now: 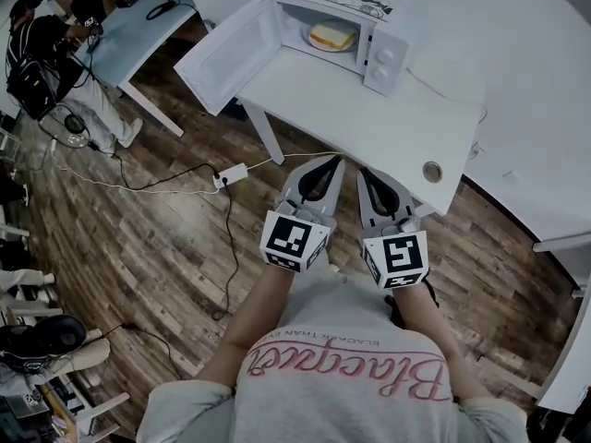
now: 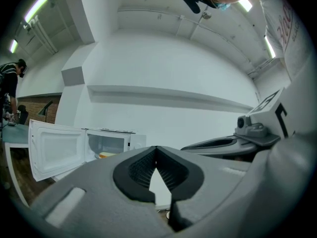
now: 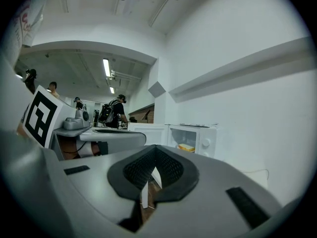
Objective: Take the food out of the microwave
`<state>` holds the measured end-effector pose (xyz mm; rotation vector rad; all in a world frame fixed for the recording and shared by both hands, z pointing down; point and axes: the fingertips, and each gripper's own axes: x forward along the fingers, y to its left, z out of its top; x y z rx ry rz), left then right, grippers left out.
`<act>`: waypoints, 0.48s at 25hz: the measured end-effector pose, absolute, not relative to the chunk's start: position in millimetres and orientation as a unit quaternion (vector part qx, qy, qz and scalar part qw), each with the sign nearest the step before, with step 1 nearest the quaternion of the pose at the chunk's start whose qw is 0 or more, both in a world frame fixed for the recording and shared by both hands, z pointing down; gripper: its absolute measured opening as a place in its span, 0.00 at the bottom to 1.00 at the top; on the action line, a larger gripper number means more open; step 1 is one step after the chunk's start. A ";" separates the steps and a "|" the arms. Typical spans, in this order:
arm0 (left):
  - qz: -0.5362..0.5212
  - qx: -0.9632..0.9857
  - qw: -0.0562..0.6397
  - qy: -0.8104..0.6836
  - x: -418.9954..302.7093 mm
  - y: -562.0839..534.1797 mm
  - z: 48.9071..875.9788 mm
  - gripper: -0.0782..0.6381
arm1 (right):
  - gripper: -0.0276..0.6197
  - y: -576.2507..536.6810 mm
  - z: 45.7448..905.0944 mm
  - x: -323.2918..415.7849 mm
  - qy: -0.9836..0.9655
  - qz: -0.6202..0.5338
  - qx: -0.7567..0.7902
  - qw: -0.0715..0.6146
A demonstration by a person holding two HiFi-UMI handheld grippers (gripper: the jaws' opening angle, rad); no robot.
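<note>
The left gripper [image 1: 331,162], grey plastic with a marker cube behind it, is held level just before the person's chest; its black ribbed fingers [image 2: 141,170] are pressed tip to tip with nothing between them; the matching right gripper [image 1: 367,175] sits just beside it, its fingers [image 3: 171,168] likewise closed and empty. Beyond them stands the white rectangular table [image 1: 369,127], and at its far end the white microwave oven [image 1: 386,58] with its door [image 1: 222,58] swung wide open. Inside, on a pale round plate [image 1: 317,42], lies the food: a yellowish sandwich-like slab [image 1: 332,35], well apart from both grippers. It looks light and soft, likely to crush or slide if pinched directly; the plate is stiff but probably smooth and breakable, so the safer hold seems to be its near rim, kept level; both pairs of fingers would have to open first.
</note>
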<state>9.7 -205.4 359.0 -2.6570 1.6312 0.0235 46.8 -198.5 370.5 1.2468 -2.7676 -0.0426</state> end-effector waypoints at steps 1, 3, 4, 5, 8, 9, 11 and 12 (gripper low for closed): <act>0.008 -0.852 0.014 0.524 9.2 -208.1 358.5 0.12 | 0.06 -200.4 371.0 44.6 -0.912 -0.015 0.406 0.053; 0.009 -0.851 0.017 0.524 7.5 -212.5 357.8 0.12 | 0.06 -203.1 371.4 41.0 -0.915 -0.018 0.401 0.054; 0.009 -0.851 0.017 0.525 6.4 -214.5 357.8 0.12 | 0.06 -204.6 371.3 39.6 -0.915 -0.018 0.399 0.053; 0.009 -0.851 0.018 0.525 5.3 -216.8 357.8 0.12 | 0.06 -206.5 371.0 38.2 -0.916 -0.019 0.397 0.052; 0.006 -0.852 0.019 0.523 2.4 -228.8 357.8 0.12 | 0.06 -217.3 370.1 35.0 -0.918 -0.019 0.394 0.050; 0.005 -0.853 0.020 0.521 1.6 -234.6 357.5 0.12 | 0.06 -222.6 369.7 34.4 -0.918 -0.019 0.394 0.048; 0.006 -0.854 0.021 0.519 -0.2 -246.5 356.6 0.12 | 0.06 -233.4 369.3 33.2 -0.918 -0.018 0.394 0.043; 0.008 -0.855 0.022 0.518 -1.4 -252.2 356.2 0.12 | 0.06 -238.5 369.6 32.2 -0.918 -0.017 0.394 0.041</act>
